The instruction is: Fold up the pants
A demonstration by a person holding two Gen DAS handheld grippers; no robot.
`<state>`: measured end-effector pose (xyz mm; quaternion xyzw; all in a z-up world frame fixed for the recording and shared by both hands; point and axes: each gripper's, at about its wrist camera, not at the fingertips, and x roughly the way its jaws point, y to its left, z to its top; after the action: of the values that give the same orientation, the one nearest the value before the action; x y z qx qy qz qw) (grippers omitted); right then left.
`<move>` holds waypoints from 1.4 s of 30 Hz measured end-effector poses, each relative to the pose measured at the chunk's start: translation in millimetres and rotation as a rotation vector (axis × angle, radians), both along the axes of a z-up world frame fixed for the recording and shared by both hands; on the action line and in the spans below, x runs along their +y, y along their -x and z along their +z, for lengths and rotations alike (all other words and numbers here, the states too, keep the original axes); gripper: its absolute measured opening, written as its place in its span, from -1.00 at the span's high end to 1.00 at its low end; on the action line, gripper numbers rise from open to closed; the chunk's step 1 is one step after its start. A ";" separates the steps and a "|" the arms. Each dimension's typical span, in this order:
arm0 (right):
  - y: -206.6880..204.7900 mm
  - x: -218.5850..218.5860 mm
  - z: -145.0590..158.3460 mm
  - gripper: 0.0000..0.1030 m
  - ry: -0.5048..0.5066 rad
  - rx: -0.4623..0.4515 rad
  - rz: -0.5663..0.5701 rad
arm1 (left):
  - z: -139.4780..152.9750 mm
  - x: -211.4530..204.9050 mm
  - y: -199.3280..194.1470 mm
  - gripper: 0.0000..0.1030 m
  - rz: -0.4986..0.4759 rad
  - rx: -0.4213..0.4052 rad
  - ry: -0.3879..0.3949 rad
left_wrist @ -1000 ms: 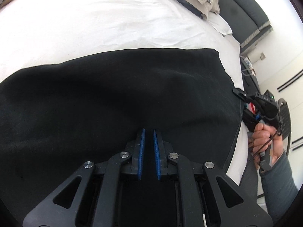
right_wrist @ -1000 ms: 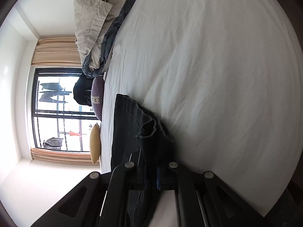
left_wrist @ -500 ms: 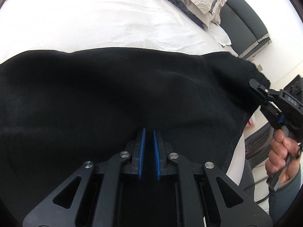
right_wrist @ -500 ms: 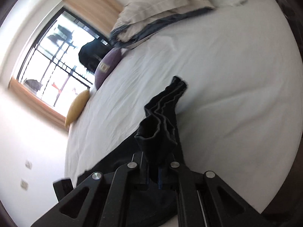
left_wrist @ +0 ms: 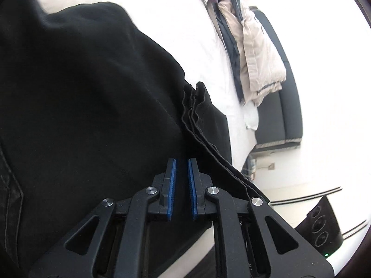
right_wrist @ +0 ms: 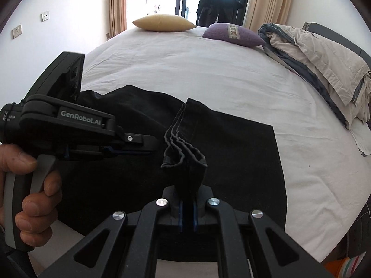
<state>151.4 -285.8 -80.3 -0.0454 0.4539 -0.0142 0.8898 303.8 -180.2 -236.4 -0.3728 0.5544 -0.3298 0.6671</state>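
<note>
Gripping a bunched hem of the black pants [right_wrist: 231, 153], right hand-held gripper [right_wrist: 187, 210] has its blue pads clamped on the fabric, hem edge lifted above the rest. Pants lie spread on the white bed [right_wrist: 208, 74], partly doubled over. Left hand-held gripper [left_wrist: 182, 190] hovers over the dark cloth, jaws narrow and just parting, nothing clearly between them; a hand [right_wrist: 27, 190] holds its handle. Yellow pillow [right_wrist: 163, 23], purple pillow [right_wrist: 233, 34] and crumpled duvet [right_wrist: 320, 58] sit at the far edges.
</note>
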 end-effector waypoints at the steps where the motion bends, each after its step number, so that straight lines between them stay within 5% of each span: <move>1: 0.9 4.5 2.2 0.86 0.017 -0.010 0.007 | -0.8 4.3 -1.6 0.61 0.011 0.021 0.022; 5: 3.8 21.7 6.9 0.86 0.072 -0.031 0.031 | 10.2 9.6 -10.0 -0.77 0.045 0.018 0.100; 9: 11.1 49.8 6.5 0.86 0.138 -0.041 0.094 | 15.4 -1.4 -21.1 -0.91 -0.008 0.019 0.046; 10: 11.8 56.3 6.2 0.86 0.147 -0.042 0.106 | 15.3 -3.3 -22.1 -0.81 -0.018 0.017 0.031; 12: 13.1 66.8 6.0 0.86 0.147 -0.043 0.127 | 15.7 -5.2 -22.7 -0.15 -0.047 0.013 0.005; 13: 14.4 71.2 5.8 0.86 0.142 -0.043 0.135 | 13.9 -7.1 -22.5 0.49 -0.072 0.024 -0.012; 16: 15.8 83.4 5.7 0.86 0.133 -0.044 0.161 | 9.7 0.7 -17.8 0.83 -0.088 0.006 -0.075; 30: -0.1 154.9 -17.2 0.85 0.099 0.019 0.289 | 24.1 65.7 -29.3 0.86 -0.205 -0.167 -0.422; 42: -5.0 158.1 -47.6 0.63 0.000 0.104 0.261 | 30.7 91.1 -30.5 0.72 -0.274 -0.242 -0.543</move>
<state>156.4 -127.7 -127.9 -0.1046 0.4896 0.1042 0.8593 334.2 -89.0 -205.8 -0.0612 0.5838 -0.2985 0.7525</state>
